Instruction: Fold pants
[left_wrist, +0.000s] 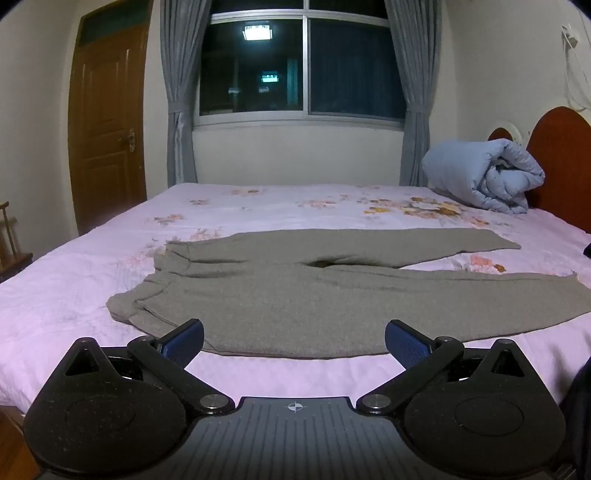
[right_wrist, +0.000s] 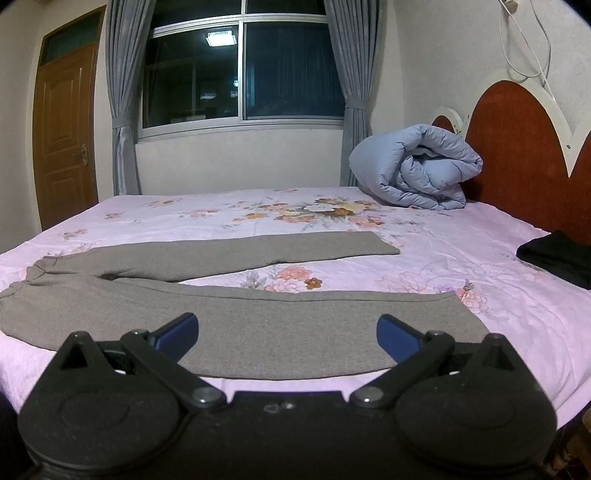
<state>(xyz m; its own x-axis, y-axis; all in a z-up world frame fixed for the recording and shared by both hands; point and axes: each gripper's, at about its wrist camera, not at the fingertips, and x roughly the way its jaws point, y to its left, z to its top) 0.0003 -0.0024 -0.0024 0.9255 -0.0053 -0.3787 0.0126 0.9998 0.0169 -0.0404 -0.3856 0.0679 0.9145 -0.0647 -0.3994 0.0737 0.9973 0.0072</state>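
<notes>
A double bed (left_wrist: 74, 280) with a pink floral sheet fills most of both views and serves as the anchor for everything else. Behind the bed's far side, a dark window (left_wrist: 303, 66) is flanked by grey curtains (left_wrist: 177, 92), and a brown wooden door (left_wrist: 107, 122) stands off the bed's left far corner. A red headboard (right_wrist: 517, 155) rises at the bed's right end, with a rolled blue quilt (right_wrist: 413, 170) lying on the bed against it. The grey pants (left_wrist: 295, 302) lie unfolded and flat across the near half of the bed, waistband toward the left end, the two legs stretching right and splayed slightly apart. A black garment (right_wrist: 557, 256) lies on the bed's right edge near the headboard. The left gripper (left_wrist: 294, 341) hovers at the bed's near edge over the waist end of the pants, its blue-padded fingers (left_wrist: 184, 341) spread wide with nothing between them. The right gripper (right_wrist: 287, 338) hovers over the near leg, fingers (right_wrist: 397, 338) likewise wide and empty.
</notes>
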